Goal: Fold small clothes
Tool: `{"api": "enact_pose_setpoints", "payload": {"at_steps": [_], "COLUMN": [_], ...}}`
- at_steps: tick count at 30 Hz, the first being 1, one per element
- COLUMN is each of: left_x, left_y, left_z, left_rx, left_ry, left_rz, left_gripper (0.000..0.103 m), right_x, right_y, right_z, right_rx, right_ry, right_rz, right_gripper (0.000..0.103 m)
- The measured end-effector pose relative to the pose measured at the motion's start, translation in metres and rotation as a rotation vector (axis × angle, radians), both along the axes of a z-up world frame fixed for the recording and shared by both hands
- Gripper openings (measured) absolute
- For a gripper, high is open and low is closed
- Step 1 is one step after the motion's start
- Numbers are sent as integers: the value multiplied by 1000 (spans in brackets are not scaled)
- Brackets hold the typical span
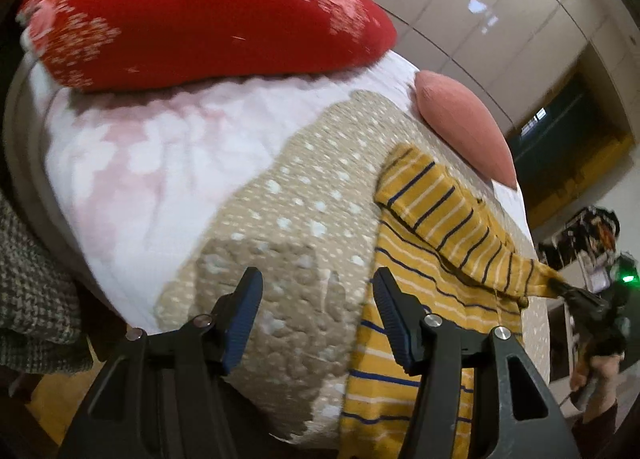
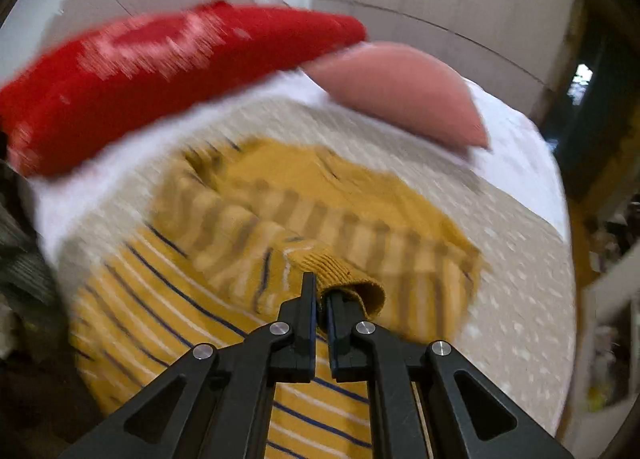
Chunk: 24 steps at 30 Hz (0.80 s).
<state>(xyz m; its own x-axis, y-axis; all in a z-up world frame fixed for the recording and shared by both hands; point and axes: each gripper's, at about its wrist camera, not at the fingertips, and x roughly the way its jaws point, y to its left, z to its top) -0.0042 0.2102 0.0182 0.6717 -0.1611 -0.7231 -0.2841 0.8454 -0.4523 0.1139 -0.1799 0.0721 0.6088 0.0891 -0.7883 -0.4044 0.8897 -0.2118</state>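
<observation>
The striped yellow shirt (image 2: pixel 168 323) lies on the bed (image 1: pixel 280 219). The right gripper (image 2: pixel 320 299) has its jaws pinching the sleeve cuff (image 2: pixel 344 279), likely to fold it inward; the left gripper (image 1: pixel 316 299) hovers with jaws spread at the shirt's edge.

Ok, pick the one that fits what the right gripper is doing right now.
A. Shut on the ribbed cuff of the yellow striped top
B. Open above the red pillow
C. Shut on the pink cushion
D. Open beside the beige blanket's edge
A: in the right wrist view the right gripper has its jaws closed on the ribbed cuff of the yellow striped top, with the sleeve drawn across the garment.
</observation>
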Motion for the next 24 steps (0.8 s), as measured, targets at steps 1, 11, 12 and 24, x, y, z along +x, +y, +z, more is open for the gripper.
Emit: {"api": "enact_pose_setpoints", "payload": {"at_steps": [1,11,12,24], "left_x": [2,24,25,26], "left_y": [-6,-58,-63,-66], "left_z": [0,-7,-9,-15], "left_rx": [8,87,92,49], "left_ry": [3,6,4,-30], "left_rz": [-12,-128,-139,-213], "left_gripper": [56,57,57,57], "right_x": [2,29,39,200], "right_y": [-1,-29,-20,169], "right_z": [-11,23,25,-63], "right_rx": [-64,316,369,432], "right_ry": [-9,17,37,310], "right_rz": [-12,-79,-59,-7], "right_gripper": [5,44,44,44]}}
